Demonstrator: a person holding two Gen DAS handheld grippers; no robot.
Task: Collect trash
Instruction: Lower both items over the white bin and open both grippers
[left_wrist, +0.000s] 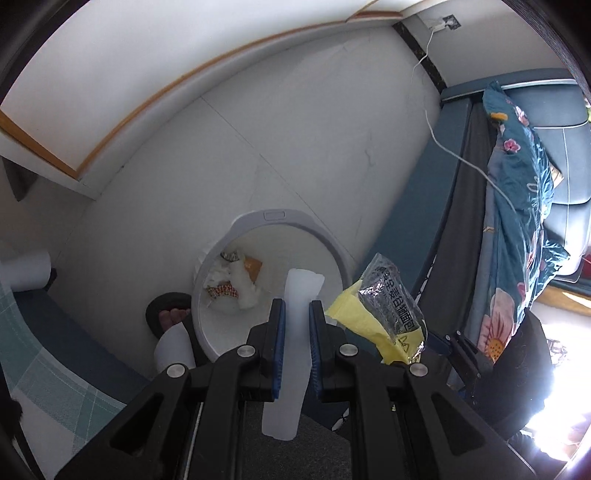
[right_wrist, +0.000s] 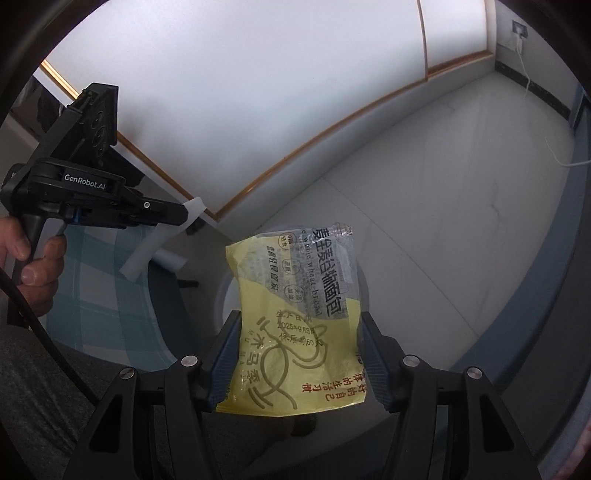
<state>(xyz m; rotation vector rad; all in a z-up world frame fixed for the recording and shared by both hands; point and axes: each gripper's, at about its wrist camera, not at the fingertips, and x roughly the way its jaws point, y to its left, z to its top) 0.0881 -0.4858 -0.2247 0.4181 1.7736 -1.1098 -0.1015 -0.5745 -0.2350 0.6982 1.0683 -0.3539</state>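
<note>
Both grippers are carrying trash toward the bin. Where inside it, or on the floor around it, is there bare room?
Inside the white bin, the right half of the bottom is bare; crumpled wrappers crowd the left. The pale floor beyond the bin, up to the wall, is free. Left of the bin it is tight: a foot in a sandal.

Trash bin (left_wrist: 334, 254) on floor (left_wrist: 295, 147); wrapper (left_wrist: 391, 306) right of plastic strip (left_wrist: 295, 332)

Ahead of the grippers lies a pale grey tiled floor (left_wrist: 295, 122); beyond it stands a white wall panel with a wooden-orange trim strip (right_wrist: 258, 92); to the right hangs a teal floral quilt (left_wrist: 517, 206) over a dark blue upholstered bed frame (left_wrist: 413, 206); bright glare (left_wrist: 554, 406) floods the lower right.
</note>
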